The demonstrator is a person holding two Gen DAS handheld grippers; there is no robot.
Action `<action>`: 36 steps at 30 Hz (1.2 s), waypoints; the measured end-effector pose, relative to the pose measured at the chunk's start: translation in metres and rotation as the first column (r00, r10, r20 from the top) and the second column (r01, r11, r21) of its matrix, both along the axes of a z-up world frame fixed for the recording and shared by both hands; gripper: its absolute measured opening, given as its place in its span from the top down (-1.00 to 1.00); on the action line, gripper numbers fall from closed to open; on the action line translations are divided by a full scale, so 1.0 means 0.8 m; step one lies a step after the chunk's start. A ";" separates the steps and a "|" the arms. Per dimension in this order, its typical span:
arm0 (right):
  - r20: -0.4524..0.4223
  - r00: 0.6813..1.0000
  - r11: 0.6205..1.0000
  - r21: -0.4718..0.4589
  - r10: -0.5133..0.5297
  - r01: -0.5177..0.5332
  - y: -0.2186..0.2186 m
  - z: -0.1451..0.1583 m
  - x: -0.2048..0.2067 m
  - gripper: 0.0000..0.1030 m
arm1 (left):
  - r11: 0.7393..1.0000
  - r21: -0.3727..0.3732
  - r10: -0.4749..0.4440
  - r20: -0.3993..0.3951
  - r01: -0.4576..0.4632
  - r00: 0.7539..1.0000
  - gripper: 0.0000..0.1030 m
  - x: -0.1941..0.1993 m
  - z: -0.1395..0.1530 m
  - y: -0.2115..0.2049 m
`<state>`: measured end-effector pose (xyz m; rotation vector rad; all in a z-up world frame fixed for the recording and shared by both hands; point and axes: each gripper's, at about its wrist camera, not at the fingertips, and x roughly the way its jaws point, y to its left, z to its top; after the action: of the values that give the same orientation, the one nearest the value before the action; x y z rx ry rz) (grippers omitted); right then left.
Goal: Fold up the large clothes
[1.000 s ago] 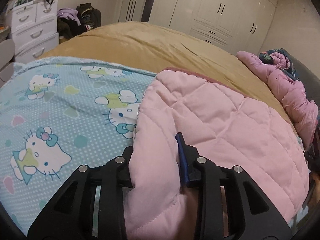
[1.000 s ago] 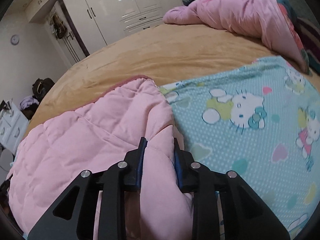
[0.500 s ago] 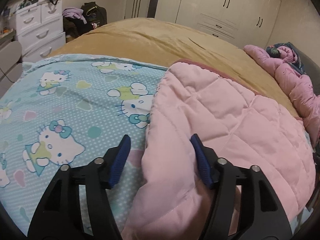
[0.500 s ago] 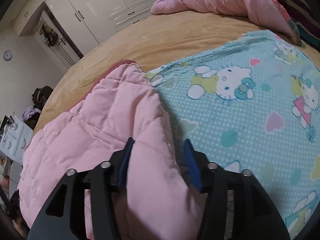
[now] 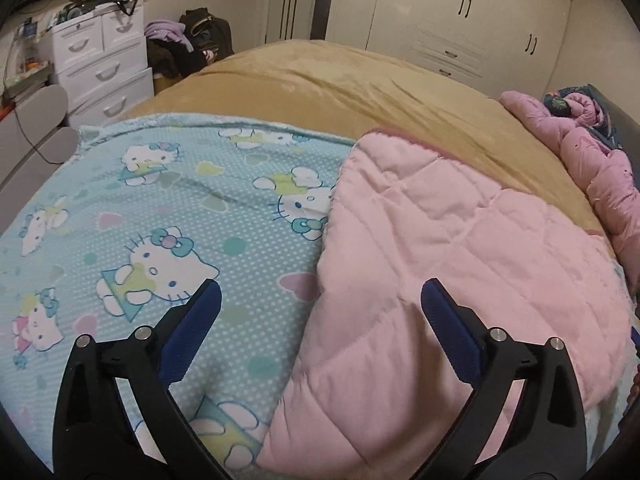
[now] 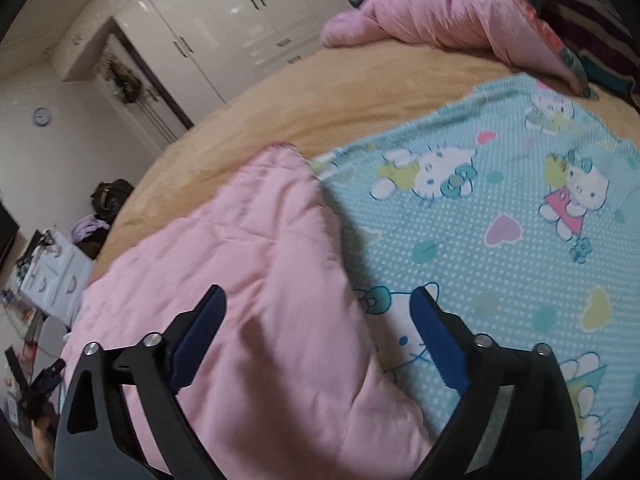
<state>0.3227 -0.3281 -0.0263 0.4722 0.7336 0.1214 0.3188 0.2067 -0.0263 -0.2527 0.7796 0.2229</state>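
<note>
Both tongs, left and right, just opened wide, empty.

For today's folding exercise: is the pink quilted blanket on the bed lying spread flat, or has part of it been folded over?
Folded over. The pink quilted blanket lies doubled, its edge crossing the cartoon-cat side; both grippers have just been opening, nothing gripped.

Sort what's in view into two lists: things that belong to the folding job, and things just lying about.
Job:
pink quilt, pink side folded over its cartoon-cat side
left gripper, jaws just opened, off the quilt
right gripper, likewise

Lying about:
tan bedspread
pink jacket
drawer unit
wardrobe
dark bag
</note>
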 end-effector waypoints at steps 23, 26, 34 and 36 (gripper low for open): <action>0.012 0.981 0.977 -0.089 0.196 -0.194 0.021 0.025 -0.056 -0.92 | 0.994 -0.020 -0.107 0.001 0.107 0.994 -0.82 -0.063 0.004 -0.026; -0.015 0.981 0.979 -0.075 0.191 -0.192 0.018 0.011 -0.046 -0.92 | 0.986 -0.106 -0.129 0.000 0.128 0.992 -0.82 -0.055 -0.011 -0.021; -0.123 0.970 0.975 -0.044 0.210 -0.217 0.017 -0.027 0.002 -0.92 | 0.962 -0.244 -0.133 -0.040 0.119 0.990 -0.82 -0.016 -0.050 -0.008; -0.154 0.962 0.971 -0.043 0.226 -0.235 0.020 -0.036 0.013 -0.92 | 0.951 -0.288 -0.130 -0.041 0.113 0.991 -0.84 -0.010 -0.058 -0.001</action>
<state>0.3330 -0.3123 -0.0552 0.3383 0.9347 0.2838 0.3110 0.2062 -0.0728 -0.4711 0.8832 -0.0008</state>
